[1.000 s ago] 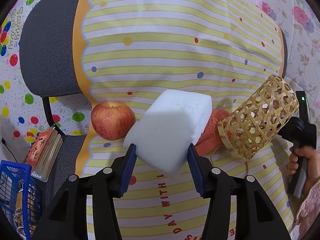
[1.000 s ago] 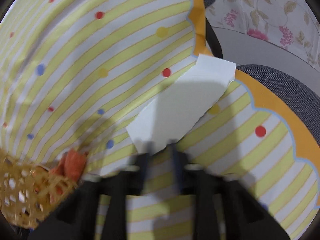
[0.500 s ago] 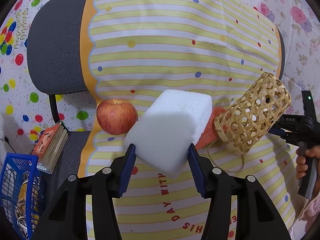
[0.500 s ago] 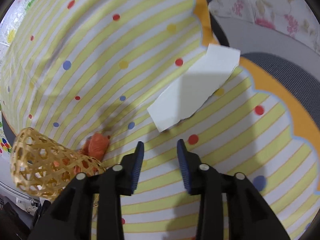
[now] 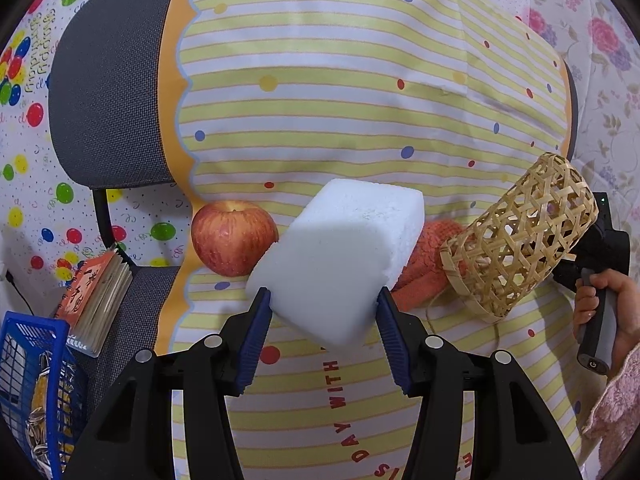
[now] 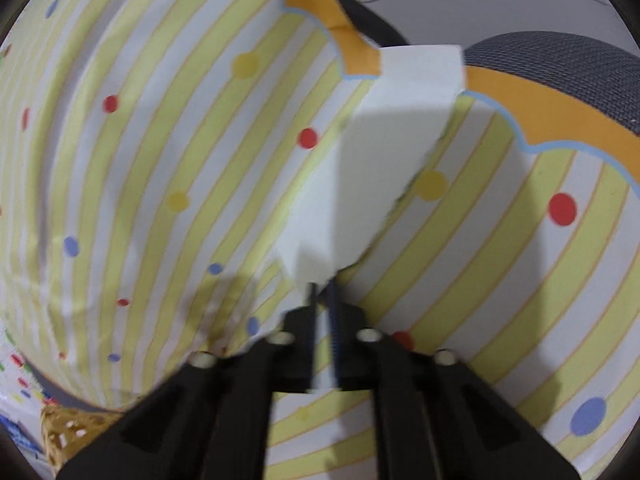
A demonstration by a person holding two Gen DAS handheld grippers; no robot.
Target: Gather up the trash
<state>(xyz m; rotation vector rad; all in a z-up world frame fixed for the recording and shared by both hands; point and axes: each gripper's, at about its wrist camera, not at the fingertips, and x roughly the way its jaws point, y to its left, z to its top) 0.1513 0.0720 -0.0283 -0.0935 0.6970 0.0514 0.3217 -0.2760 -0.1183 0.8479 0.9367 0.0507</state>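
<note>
Both views are evenly and brightly lit, with no glare. In the left wrist view focus is sharp; the white foam block (image 5: 340, 256) has a shaded near face and a brighter top, so light falls from above. In the right wrist view motion blur softens everything, most at the fingers (image 6: 320, 308) and the torn paper (image 6: 384, 152), across which a broad grey shadow lies. Fisheye distortion bends the striped cloth (image 5: 340, 92) toward the edges; all corners are black.

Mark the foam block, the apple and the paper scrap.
foam block (image 5: 340, 256): left wrist view, middle of its shaded front face.
apple (image 5: 234, 236): left wrist view, centre of its red skin.
paper scrap (image 6: 384, 152): right wrist view, middle of the white sheet.
</note>
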